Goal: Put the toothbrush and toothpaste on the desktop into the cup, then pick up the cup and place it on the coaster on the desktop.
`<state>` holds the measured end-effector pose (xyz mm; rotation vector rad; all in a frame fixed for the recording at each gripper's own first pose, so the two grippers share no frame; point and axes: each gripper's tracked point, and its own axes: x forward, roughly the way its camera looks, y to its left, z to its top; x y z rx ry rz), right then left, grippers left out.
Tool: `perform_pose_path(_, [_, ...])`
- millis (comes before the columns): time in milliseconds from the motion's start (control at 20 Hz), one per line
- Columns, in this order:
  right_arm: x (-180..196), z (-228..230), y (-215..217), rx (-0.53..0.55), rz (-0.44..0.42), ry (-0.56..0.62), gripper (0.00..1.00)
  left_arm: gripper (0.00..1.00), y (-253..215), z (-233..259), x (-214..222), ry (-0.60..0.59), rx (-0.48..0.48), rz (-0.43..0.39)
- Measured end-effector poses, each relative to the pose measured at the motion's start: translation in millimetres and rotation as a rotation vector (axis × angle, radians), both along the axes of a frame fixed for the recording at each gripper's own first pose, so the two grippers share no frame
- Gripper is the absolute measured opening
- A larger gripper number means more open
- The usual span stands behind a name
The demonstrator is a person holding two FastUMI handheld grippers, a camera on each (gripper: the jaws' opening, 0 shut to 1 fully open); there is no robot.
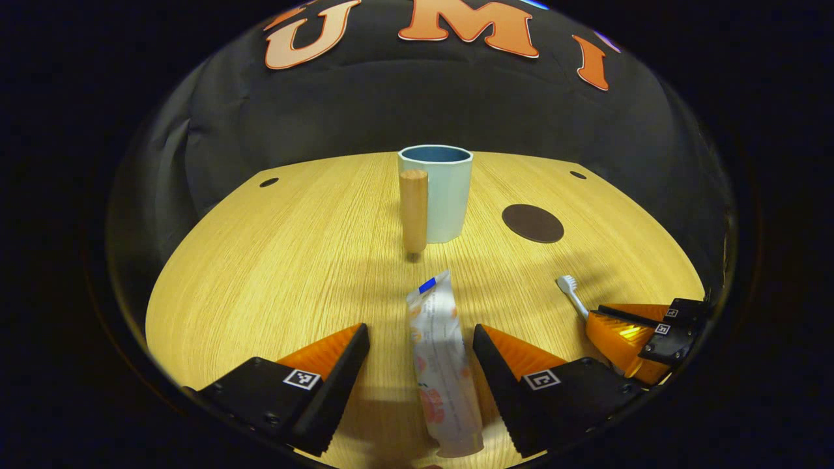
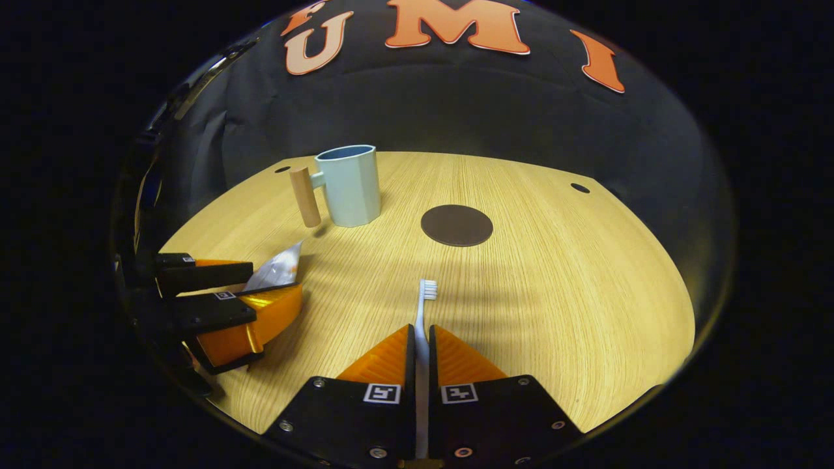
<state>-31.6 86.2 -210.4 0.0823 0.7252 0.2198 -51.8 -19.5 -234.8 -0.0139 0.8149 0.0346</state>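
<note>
Fingers of the right gripper (image 2: 421,339) are clamped on the handle of the toothbrush (image 2: 424,306); both fingers are pressed against the shaft, one on each side. The bristle head is seen projecting forward past the fingertips, above the wooden desktop (image 2: 573,293). In the left gripper view the same gripper (image 1: 635,329) is seen at the right edge, with the toothbrush (image 1: 571,293) projecting from it.

Fingers of the left gripper (image 1: 420,345) are spread wide, one on each side of the toothpaste (image 1: 443,365). A gap is visible between each finger and the tube, so no grasp is established. The tube is laid flat on the desktop (image 1: 260,293), lengthwise between the fingers, with its flat crimped end pointed toward the cup. In the right gripper view the left gripper (image 2: 260,286) is seen at the left edge, with the end of the toothpaste (image 2: 277,270) showing between its fingers.

The cup (image 1: 443,192) is positioned upright toward the far side of the desktop, directly ahead of the left gripper. A wooden cylindrical handle (image 1: 414,210) is attached to its near side. In the right gripper view the cup (image 2: 352,185) is located left of centre, with the handle (image 2: 305,195) on its left.

The coaster (image 2: 456,225), a dark round disc, is laid flat on the desktop just right of the cup and apart from it. In the left gripper view the coaster (image 1: 532,223) is located right of the cup.
</note>
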Motion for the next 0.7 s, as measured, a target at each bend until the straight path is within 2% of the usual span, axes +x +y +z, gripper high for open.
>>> perform_pose_path(50, [0, 1, 0, 0.021, -0.007, 0.001, 0.06, 0.96, 0, 0, 1, 0.007, 0.001, 0.01])
perform_pose_path(150, [1, 2, 1, 0.076, -0.021, 0.008, 0.04, 0.74, -3, -3, 2, 0.013, -0.005, 0.024])
perform_pose_path(250, [4, 3, -2, 0.084, -0.027, -0.005, 0.04, 0.48, -5, 0, 3, 0.016, -0.016, 0.033])
perform_pose_path(300, [6, 7, -4, 0.076, -0.029, -0.021, 0.04, 0.51, -3, -3, 2, 0.017, -0.018, 0.041])
perform_pose_path(350, [7, 13, -7, 0.075, -0.029, -0.036, 0.04, 0.22, -5, -2, 5, 0.013, -0.025, 0.049])
perform_pose_path(450, [10, 24, -9, 0.084, -0.029, -0.064, 0.04, 0.16, -7, 0, 2, 0.008, -0.034, 0.046])
perform_pose_path(600, [16, 39, -14, 0.095, -0.038, -0.103, 0.04, 0.19, -11, 4, 8, -0.034, -0.06, 0.029])
perform_pose_path(650, [18, 43, -15, 0.1, -0.044, -0.117, 0.04, 0.12, -13, 5, 10, -0.048, -0.065, 0.018])
perform_pose_path(700, [21, 49, -16, 0.107, -0.045, -0.128, 0.04, 0.13, -15, 8, 13, -0.07, -0.07, 0.004])
